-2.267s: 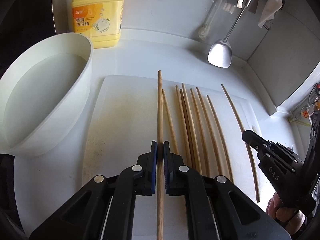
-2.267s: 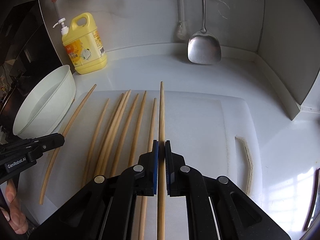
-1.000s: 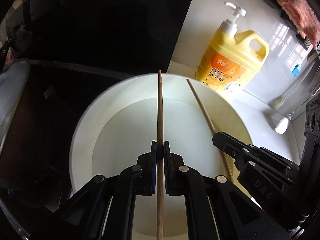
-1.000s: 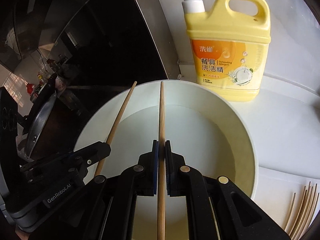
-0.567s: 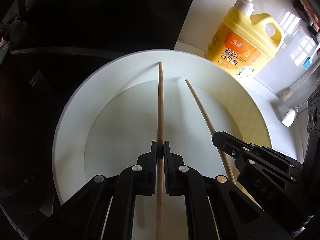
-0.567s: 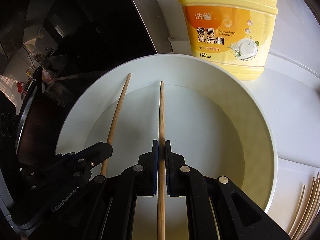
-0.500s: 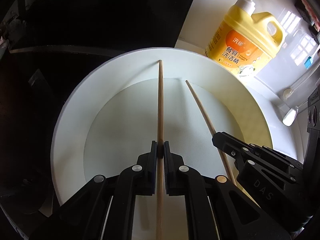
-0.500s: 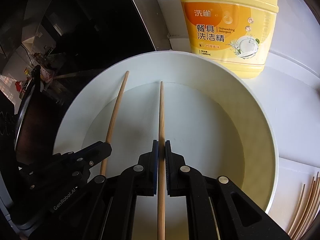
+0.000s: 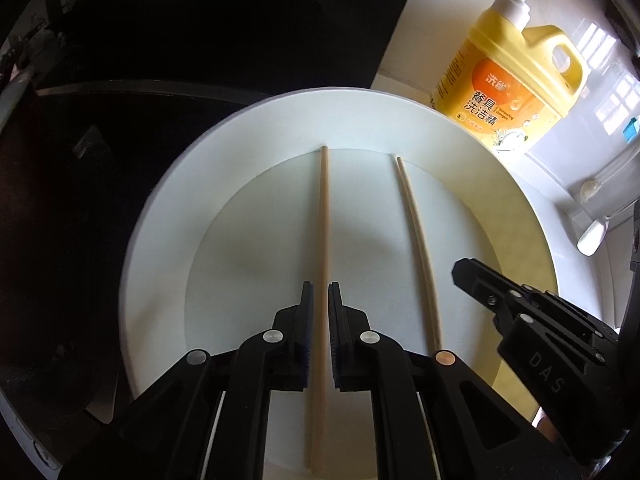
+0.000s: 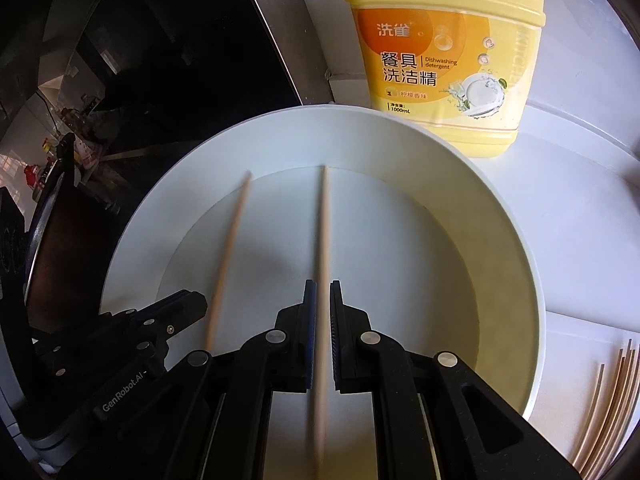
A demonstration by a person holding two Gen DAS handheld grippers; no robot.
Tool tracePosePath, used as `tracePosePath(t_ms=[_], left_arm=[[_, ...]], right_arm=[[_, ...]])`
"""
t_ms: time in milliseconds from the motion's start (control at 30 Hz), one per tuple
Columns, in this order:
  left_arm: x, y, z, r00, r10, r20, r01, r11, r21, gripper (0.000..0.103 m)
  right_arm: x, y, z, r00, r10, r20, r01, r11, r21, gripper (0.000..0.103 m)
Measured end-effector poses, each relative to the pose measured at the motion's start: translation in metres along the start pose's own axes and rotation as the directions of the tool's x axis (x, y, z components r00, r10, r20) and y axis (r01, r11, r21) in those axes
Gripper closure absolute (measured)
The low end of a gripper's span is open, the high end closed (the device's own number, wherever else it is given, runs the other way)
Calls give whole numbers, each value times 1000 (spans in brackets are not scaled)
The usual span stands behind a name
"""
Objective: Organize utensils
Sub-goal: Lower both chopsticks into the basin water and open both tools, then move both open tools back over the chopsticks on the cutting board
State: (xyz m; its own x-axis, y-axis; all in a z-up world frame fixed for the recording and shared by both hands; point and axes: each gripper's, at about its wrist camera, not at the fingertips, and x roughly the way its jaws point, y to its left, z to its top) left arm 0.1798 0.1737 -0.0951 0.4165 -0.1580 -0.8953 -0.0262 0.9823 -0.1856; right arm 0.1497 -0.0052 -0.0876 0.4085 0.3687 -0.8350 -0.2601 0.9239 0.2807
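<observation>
Both grippers hang side by side over a white bowl (image 9: 160,208) (image 10: 508,208), pointing steeply down into it. My left gripper (image 9: 320,292) has its jaws opening. A wooden chopstick (image 9: 322,220) runs between its pads, no longer pinched, with its near end showing below the fingers. My right gripper (image 10: 322,292) is shut on a second chopstick (image 10: 322,224), whose tip reaches toward the bowl's far wall. Each view shows the other gripper: the right (image 9: 464,272) with its chopstick (image 9: 416,240), and the left (image 10: 196,300) with its chopstick (image 10: 228,256).
A yellow detergent bottle (image 9: 516,80) (image 10: 444,60) stands right behind the bowl on the white counter. Several more chopsticks (image 10: 612,400) lie on the board at the lower right. A dark stove area and a pan rim (image 10: 44,220) flank the bowl's left side.
Both grippers carried their chopsticks from the cutting board to the bowl and sank toward it. The left jaws have just parted a little and its chopstick has slipped away from the camera.
</observation>
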Motion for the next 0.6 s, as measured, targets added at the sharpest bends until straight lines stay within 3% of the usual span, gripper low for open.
tracePosePath(t_ms=[33,100,167,300,400,533,600], left_arm=[[-1,2,-1,1000,9,2,-9,1000,-5,84],[-5,4,-3,1000,23,11,-22,1000,-18,54],[-13,5,-7,998,39,45,-38,999,-24,41],[-26,5,-11,996,54,75,-52,998,-28,33],[-34,7,-15,995,61,82,-58,998,-36,30],[-46,6,-21,992,79,101,-76,997,-30,28],[-51,4,-24,990,87,109,-85,996,-27,25]], right_arm=[[-2,-1,0,1000,-3,5,3,1000,-1,96],[-5,-3,-2,1000,-4,13,4,1000,2,96],[-9,-5,-4,1000,-6,21,6,1000,0,95],[-18,-11,-10,999,-2,44,2,1000,-1,83],[-27,-12,-15,998,4,66,-3,1000,-8,80],[-37,-9,-20,996,0,91,2,1000,-24,65],[-41,-10,-23,995,0,97,3,1000,-28,64]])
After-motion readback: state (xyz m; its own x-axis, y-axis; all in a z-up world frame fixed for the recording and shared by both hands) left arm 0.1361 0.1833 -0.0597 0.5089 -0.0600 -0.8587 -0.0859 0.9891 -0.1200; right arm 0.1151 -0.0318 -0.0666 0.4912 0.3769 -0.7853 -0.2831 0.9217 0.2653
